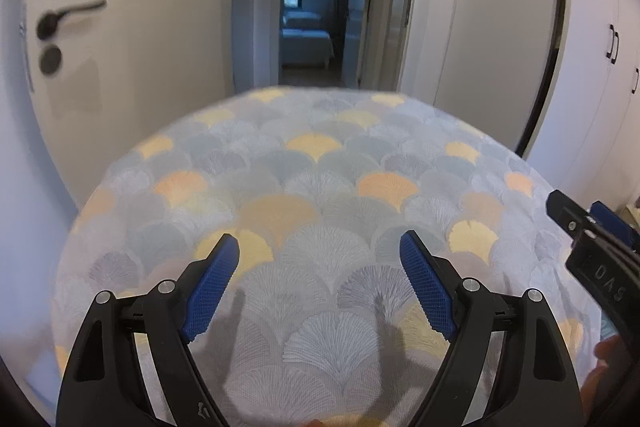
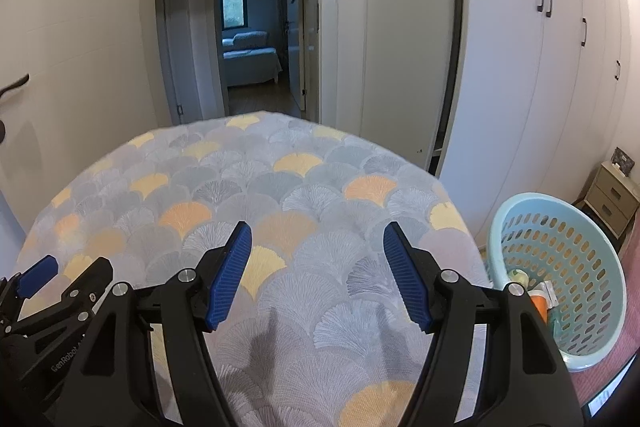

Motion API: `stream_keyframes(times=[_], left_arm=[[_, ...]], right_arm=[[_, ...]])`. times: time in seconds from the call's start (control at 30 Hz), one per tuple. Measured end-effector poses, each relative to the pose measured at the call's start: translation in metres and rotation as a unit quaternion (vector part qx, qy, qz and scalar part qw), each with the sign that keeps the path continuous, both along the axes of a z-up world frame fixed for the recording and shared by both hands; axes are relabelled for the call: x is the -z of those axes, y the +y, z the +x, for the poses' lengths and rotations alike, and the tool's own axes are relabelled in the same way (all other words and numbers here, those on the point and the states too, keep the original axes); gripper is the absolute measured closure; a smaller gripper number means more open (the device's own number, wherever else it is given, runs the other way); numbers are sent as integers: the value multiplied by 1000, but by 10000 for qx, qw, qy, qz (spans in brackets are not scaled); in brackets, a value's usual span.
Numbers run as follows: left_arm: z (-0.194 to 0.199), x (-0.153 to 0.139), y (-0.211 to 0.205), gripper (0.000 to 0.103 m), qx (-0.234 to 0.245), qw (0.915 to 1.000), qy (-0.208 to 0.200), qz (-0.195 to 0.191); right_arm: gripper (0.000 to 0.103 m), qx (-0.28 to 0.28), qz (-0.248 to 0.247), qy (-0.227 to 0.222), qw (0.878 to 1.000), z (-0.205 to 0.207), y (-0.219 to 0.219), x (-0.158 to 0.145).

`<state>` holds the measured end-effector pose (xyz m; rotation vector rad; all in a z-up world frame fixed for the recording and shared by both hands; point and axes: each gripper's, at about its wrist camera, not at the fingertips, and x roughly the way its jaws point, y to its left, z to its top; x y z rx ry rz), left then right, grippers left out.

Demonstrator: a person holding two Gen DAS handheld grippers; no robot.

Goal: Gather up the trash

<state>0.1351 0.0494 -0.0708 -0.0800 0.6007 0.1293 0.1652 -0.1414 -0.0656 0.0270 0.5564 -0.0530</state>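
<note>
Left hand-held gripper (image 1: 320, 247) wide, right hand-held gripper (image 2: 318, 237) wide (both empty), above patterned tablecloth (image 2: 280, 187), basket (image 2: 560, 267) beside.

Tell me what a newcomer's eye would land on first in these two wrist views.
First the fan-patterned bedspread in grey, yellow and orange, filling the middle of both views under the open right tongs and open left tongs. Next the pale blue perforated basket on the floor right of the bed, with a few items inside, one orange. Behind, an open doorway leads to a dim room with a window.
</note>
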Motion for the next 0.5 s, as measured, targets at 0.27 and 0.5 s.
stream_keyframes(times=[0.27,0.5], left_arm=[[-26,-41,-24,23,399,9985,-354,118],[-35,-52,-36,12,642,9972,-336,-171]], right_arm=[[38,208,46,-348,9992,-32,-19,-30],[38,416,43,-434,9982,-55,-39,-43]])
